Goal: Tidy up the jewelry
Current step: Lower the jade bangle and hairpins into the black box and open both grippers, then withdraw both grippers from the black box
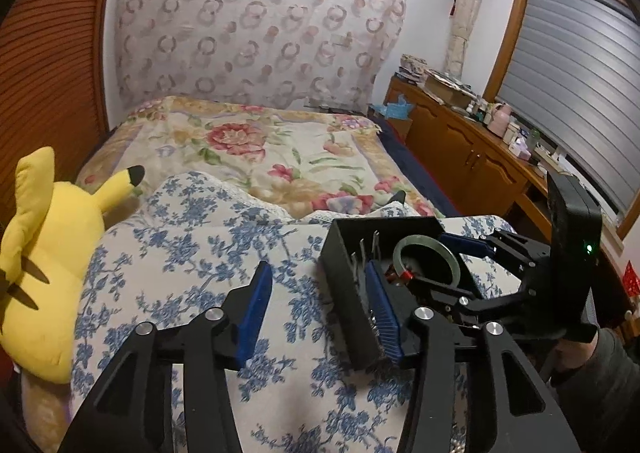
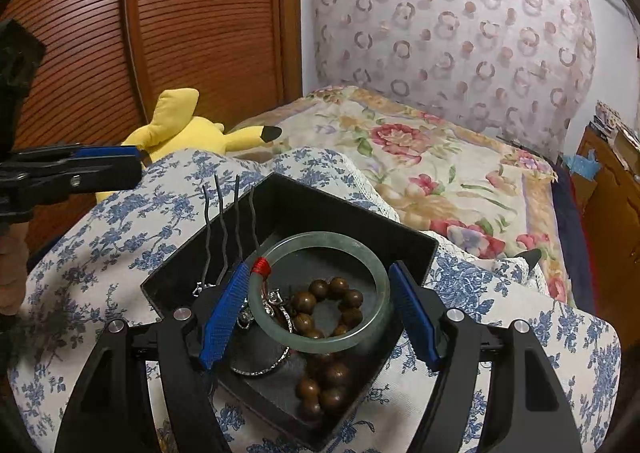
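A black open box (image 2: pixel 352 221) sits on a blue-flowered pillow. Inside lie a green jade bangle (image 2: pixel 380 273) with a red thread wrap, a brown wooden bead bracelet (image 2: pixel 320 385), silver pieces (image 2: pixel 276 301) and wavy dark hairpins (image 2: pixel 224 221) that stick up over the left wall. My right gripper (image 2: pixel 320 309) is open above the box, its fingers on either side of the bangle without gripping it. My left gripper (image 1: pixel 320 309) is open and empty; its right finger is over the box's left wall (image 1: pixel 344 285). The bangle (image 1: pixel 424 245) also shows in the left wrist view.
The blue-flowered pillow (image 1: pixel 192 253) lies on a bed with a floral blanket (image 1: pixel 256 149). A yellow plush toy (image 1: pixel 44 253) lies at the left. A wooden cabinet (image 1: pixel 472 157) with clutter stands along the right wall. A wooden slatted door (image 2: pixel 160 33) is behind the plush.
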`<state>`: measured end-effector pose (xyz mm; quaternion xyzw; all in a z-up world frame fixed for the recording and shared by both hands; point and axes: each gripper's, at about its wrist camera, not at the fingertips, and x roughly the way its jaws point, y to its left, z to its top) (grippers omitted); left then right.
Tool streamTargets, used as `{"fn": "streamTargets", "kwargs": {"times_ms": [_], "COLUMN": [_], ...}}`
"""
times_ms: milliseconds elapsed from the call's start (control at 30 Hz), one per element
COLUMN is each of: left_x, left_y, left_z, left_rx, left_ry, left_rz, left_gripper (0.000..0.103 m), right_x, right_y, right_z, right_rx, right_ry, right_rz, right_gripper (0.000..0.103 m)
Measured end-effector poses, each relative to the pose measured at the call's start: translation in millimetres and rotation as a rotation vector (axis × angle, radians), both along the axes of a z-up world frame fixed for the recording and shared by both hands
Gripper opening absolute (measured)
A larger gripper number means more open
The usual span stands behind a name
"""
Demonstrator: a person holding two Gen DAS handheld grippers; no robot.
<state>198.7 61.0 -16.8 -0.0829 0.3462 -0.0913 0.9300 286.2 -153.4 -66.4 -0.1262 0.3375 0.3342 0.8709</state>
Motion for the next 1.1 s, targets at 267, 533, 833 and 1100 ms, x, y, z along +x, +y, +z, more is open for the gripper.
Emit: {"fn": "streamTargets", "kwargs": {"times_ms": [267, 533, 833, 1100], "left_x": [-22.3, -49.1, -81.4, -107.7], "left_y": [6.8, -1.1, -18.9, -32.4], "left_z": [-0.6, 1.2, 2.8, -5.6], "left_rx": [0.023, 0.054, 0.102, 0.126], "left_ry": [-0.007, -0.023, -0.043, -0.039], "left_rz": [0.023, 0.018, -0.007, -0.021], "left_gripper": [0.058, 0.068, 0.076, 0.088], "right_x": [-7.2, -15.3, -48.0, -96.5], "right_y": [1.7, -8.8, -31.3, -60.7], "right_z": [2.5, 9.9, 28.3, 25.8], "right_rx": [-0.017, -0.007, 0.027, 0.039], "right_ry": [-0.012, -0.026, -0.055, -0.054], "right_rz": [-0.018, -0.039, -0.064, -0.080], "right_gripper": [0.075, 0.078, 0.078, 0.073]}}
